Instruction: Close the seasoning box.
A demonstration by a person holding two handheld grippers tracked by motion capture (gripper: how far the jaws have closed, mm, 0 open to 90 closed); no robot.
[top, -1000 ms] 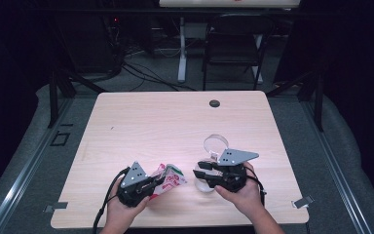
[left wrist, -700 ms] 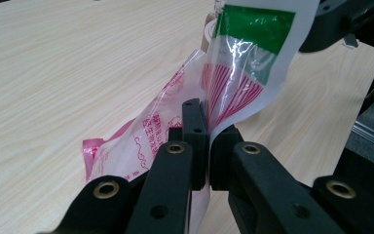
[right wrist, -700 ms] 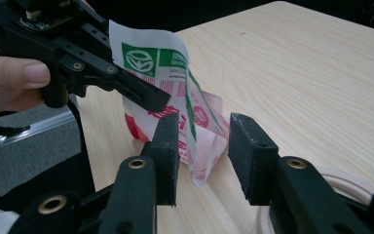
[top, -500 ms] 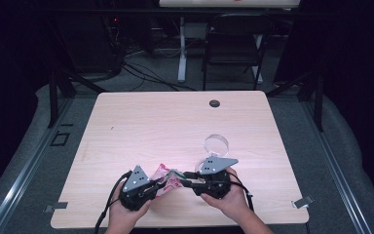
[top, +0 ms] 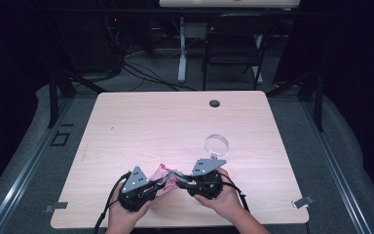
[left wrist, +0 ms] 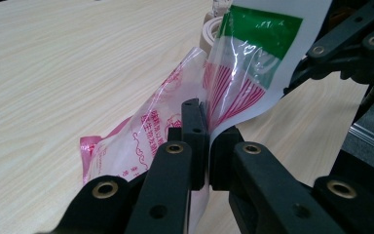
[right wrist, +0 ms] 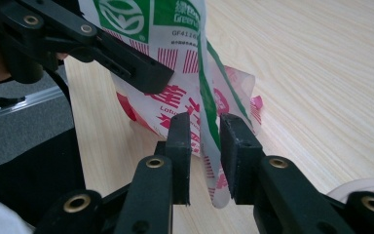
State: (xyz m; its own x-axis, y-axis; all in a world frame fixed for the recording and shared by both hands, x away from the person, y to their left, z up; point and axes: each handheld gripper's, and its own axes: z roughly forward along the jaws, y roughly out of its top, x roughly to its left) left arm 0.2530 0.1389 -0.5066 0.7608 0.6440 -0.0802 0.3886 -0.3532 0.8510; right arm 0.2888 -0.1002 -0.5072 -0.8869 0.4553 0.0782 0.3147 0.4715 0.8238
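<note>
Left gripper (left wrist: 202, 146) pinches one edge of a pink-and-green plastic bag (left wrist: 233, 83) held just above the desk (top: 165, 122), while the right gripper (right wrist: 204, 146), jaws just closing w/ a gap left, straddles the other edge, not yet clamped, so pulling it open remains.

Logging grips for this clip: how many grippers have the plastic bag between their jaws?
2. The left gripper is shut on the plastic bag near the table's front edge; the right gripper straddles the bag's opposite edge, its jaws just closing, pads not yet pressing.
</note>
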